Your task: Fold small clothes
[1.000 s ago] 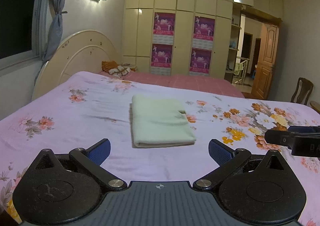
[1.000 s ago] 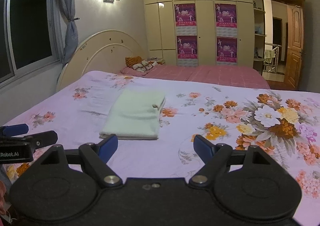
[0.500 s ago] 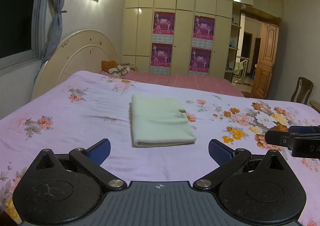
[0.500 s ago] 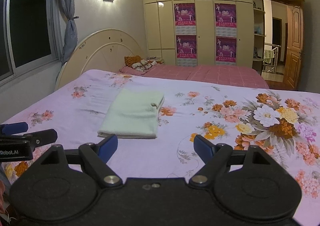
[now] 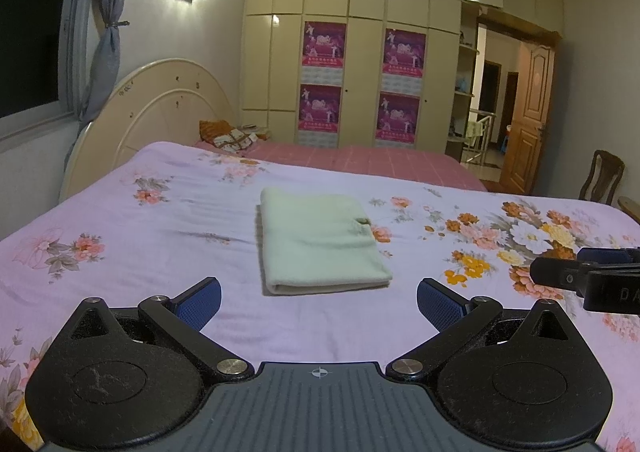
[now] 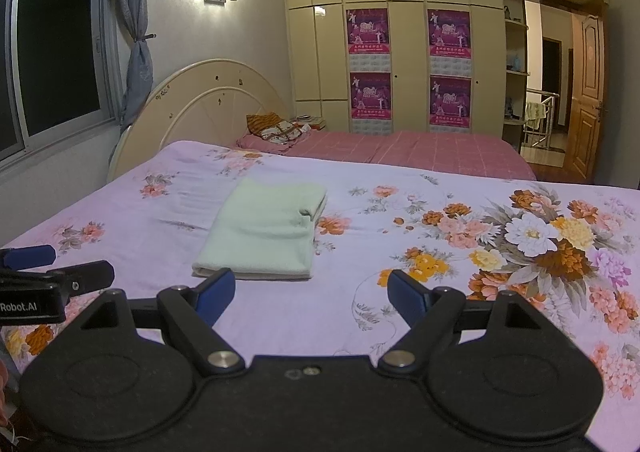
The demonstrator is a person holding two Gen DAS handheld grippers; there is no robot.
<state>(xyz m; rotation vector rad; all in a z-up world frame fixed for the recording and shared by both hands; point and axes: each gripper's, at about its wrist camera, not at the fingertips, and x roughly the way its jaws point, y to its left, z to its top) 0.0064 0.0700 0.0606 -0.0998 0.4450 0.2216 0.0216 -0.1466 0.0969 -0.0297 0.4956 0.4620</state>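
The folded garment (image 5: 320, 240) looks like soft matt terry cloth, the floral bedsheet (image 5: 160, 236) a thin smooth cotton. Wardrobe doors (image 5: 368, 4) are glossy laminate (you can see lamp glare), the door (image 5: 528, 120) varnished wood.

Between my left hand-held gripper (image 5: 319, 302) and the folded green cloth (image 5: 320, 240) lies only bare floral bedspread (image 5: 160, 236), so the path forward is free. My right hand-held gripper (image 6: 311, 292) has the same bare stretch ahead, the cloth's near edge just past its left fingertip. Both have their jaws spread wide. The two tools sit side by side, near each other. The headboard (image 6: 216, 100) bounds the bed's far left corner.
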